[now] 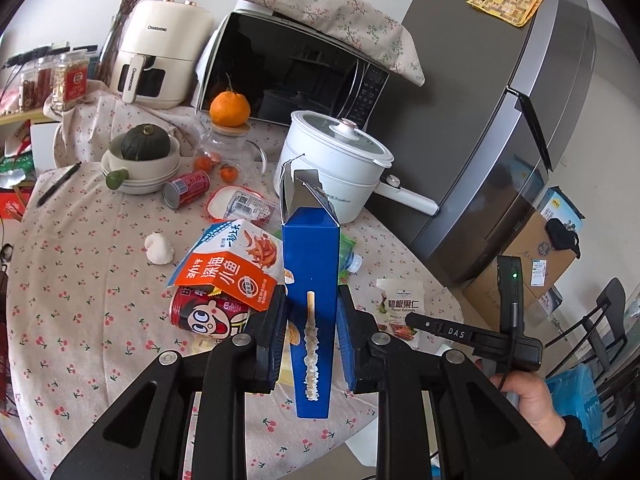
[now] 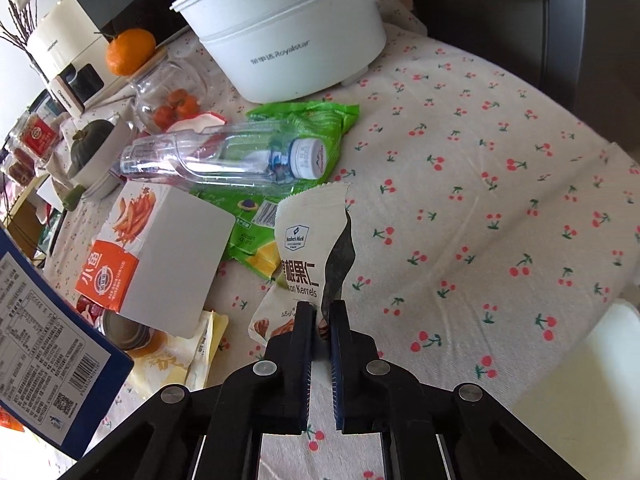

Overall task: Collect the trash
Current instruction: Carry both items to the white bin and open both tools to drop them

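Left wrist view: blue carton clamped upright in left gripper, lifted off the table.
Right gripper, jaws nearly closed, pinches the torn pecan-kernel pouch by its lower part. Carton looks light, stiff, crushable, so mid-panel grip suits it. Pouch is limp, slick film; pinch it flat. Crushed bottle, green wrapper and orange snack box remain beside the white pot.

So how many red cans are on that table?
2. One can lies on its side by the bowls; another is tucked under the orange box. More may be hidden under the litter.
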A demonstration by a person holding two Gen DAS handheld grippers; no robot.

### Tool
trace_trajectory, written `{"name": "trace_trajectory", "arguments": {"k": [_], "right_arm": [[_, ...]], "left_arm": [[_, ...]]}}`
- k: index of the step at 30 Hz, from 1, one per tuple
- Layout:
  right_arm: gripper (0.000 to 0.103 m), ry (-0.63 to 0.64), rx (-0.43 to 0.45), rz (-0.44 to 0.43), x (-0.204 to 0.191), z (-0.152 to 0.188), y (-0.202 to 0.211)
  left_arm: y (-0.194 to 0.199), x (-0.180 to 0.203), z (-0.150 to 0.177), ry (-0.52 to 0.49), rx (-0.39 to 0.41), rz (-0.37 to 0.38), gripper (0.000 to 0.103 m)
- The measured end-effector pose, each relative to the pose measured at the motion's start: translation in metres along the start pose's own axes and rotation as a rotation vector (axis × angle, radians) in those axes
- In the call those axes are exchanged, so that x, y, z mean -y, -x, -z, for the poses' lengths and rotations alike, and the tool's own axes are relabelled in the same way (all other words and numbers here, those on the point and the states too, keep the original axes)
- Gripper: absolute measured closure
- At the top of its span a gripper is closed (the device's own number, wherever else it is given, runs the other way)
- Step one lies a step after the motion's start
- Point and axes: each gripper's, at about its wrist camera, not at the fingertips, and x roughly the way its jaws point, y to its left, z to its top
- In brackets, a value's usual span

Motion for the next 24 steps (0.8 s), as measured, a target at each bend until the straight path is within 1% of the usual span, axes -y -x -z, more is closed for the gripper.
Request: {"name": "trace_trajectory", "arguments": {"k": [5, 10, 17, 20, 22, 24], "right_arm": [[0.097, 0.025, 0.055, 0.025, 0.007, 0.011, 0.052], [0.097, 0.027, 0.085, 0.075, 0.032, 0.035, 0.103], [0.096, -0.067, 0.064, 0.162, 0.1, 0.081, 0.147], [0.096, -0.103, 0.049, 0.204, 0.129, 0.098, 0.158], [0.096, -0.127, 0.041, 0.22, 0.145, 0.105, 0.163], [0.096, -0.15, 0.037, 0.232, 0.159, 0.109, 0.168]], "left_arm": [[0.007, 0.015, 0.011, -0.017, -0.022, 0.054, 0.078], [0.006, 0.044, 0.03, -0.054, -0.062, 0.118, 0.078], [-0.016, 0.105, 0.065, -0.139, -0.151, 0.219, 0.078], [-0.032, 0.135, 0.083, -0.178, -0.19, 0.265, 0.078], [-0.046, 0.156, 0.094, -0.19, -0.222, 0.31, 0.078], [-0.062, 0.176, 0.107, -0.205, -0.251, 0.341, 0.078]]}}
